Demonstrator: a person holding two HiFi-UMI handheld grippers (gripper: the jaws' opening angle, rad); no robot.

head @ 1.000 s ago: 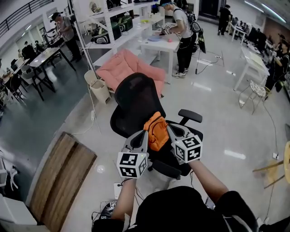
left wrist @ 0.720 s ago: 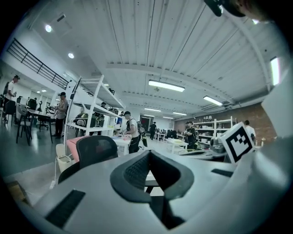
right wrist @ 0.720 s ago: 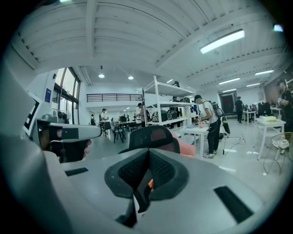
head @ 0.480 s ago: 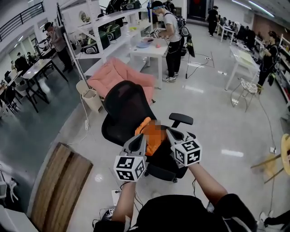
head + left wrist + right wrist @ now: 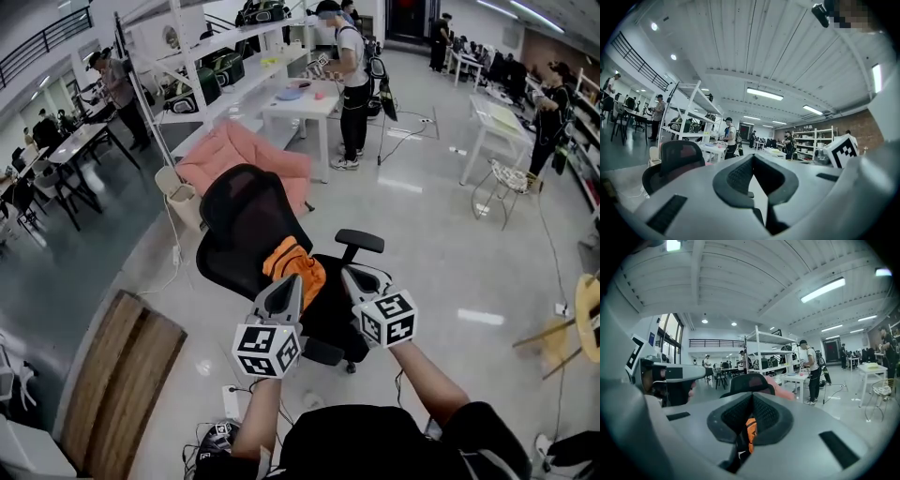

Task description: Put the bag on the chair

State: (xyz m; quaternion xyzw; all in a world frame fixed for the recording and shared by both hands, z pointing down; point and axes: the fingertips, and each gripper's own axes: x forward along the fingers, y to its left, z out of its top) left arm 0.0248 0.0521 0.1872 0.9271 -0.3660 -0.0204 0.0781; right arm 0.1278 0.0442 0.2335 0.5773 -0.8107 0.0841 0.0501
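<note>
Bag (image 5: 293,265) on chair (image 5: 239,220) at 12 o'clock looks soft, light; best pinched at its top; left claw (image 5: 289,286) and right claw (image 5: 352,278) closed, empty

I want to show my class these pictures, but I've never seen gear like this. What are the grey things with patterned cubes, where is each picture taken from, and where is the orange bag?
A person holds two hand tools, each a two-jaw gripper; the patterned cubes are part of them. The downward picture comes from a camera on the person's head and shows the left gripper and right gripper. The other two pictures come from cameras riding on each gripper, looking along its jaws. The orange bag lies on the seat of the black office chair, against its backrest. Both grippers are shut and hold nothing.
</note>
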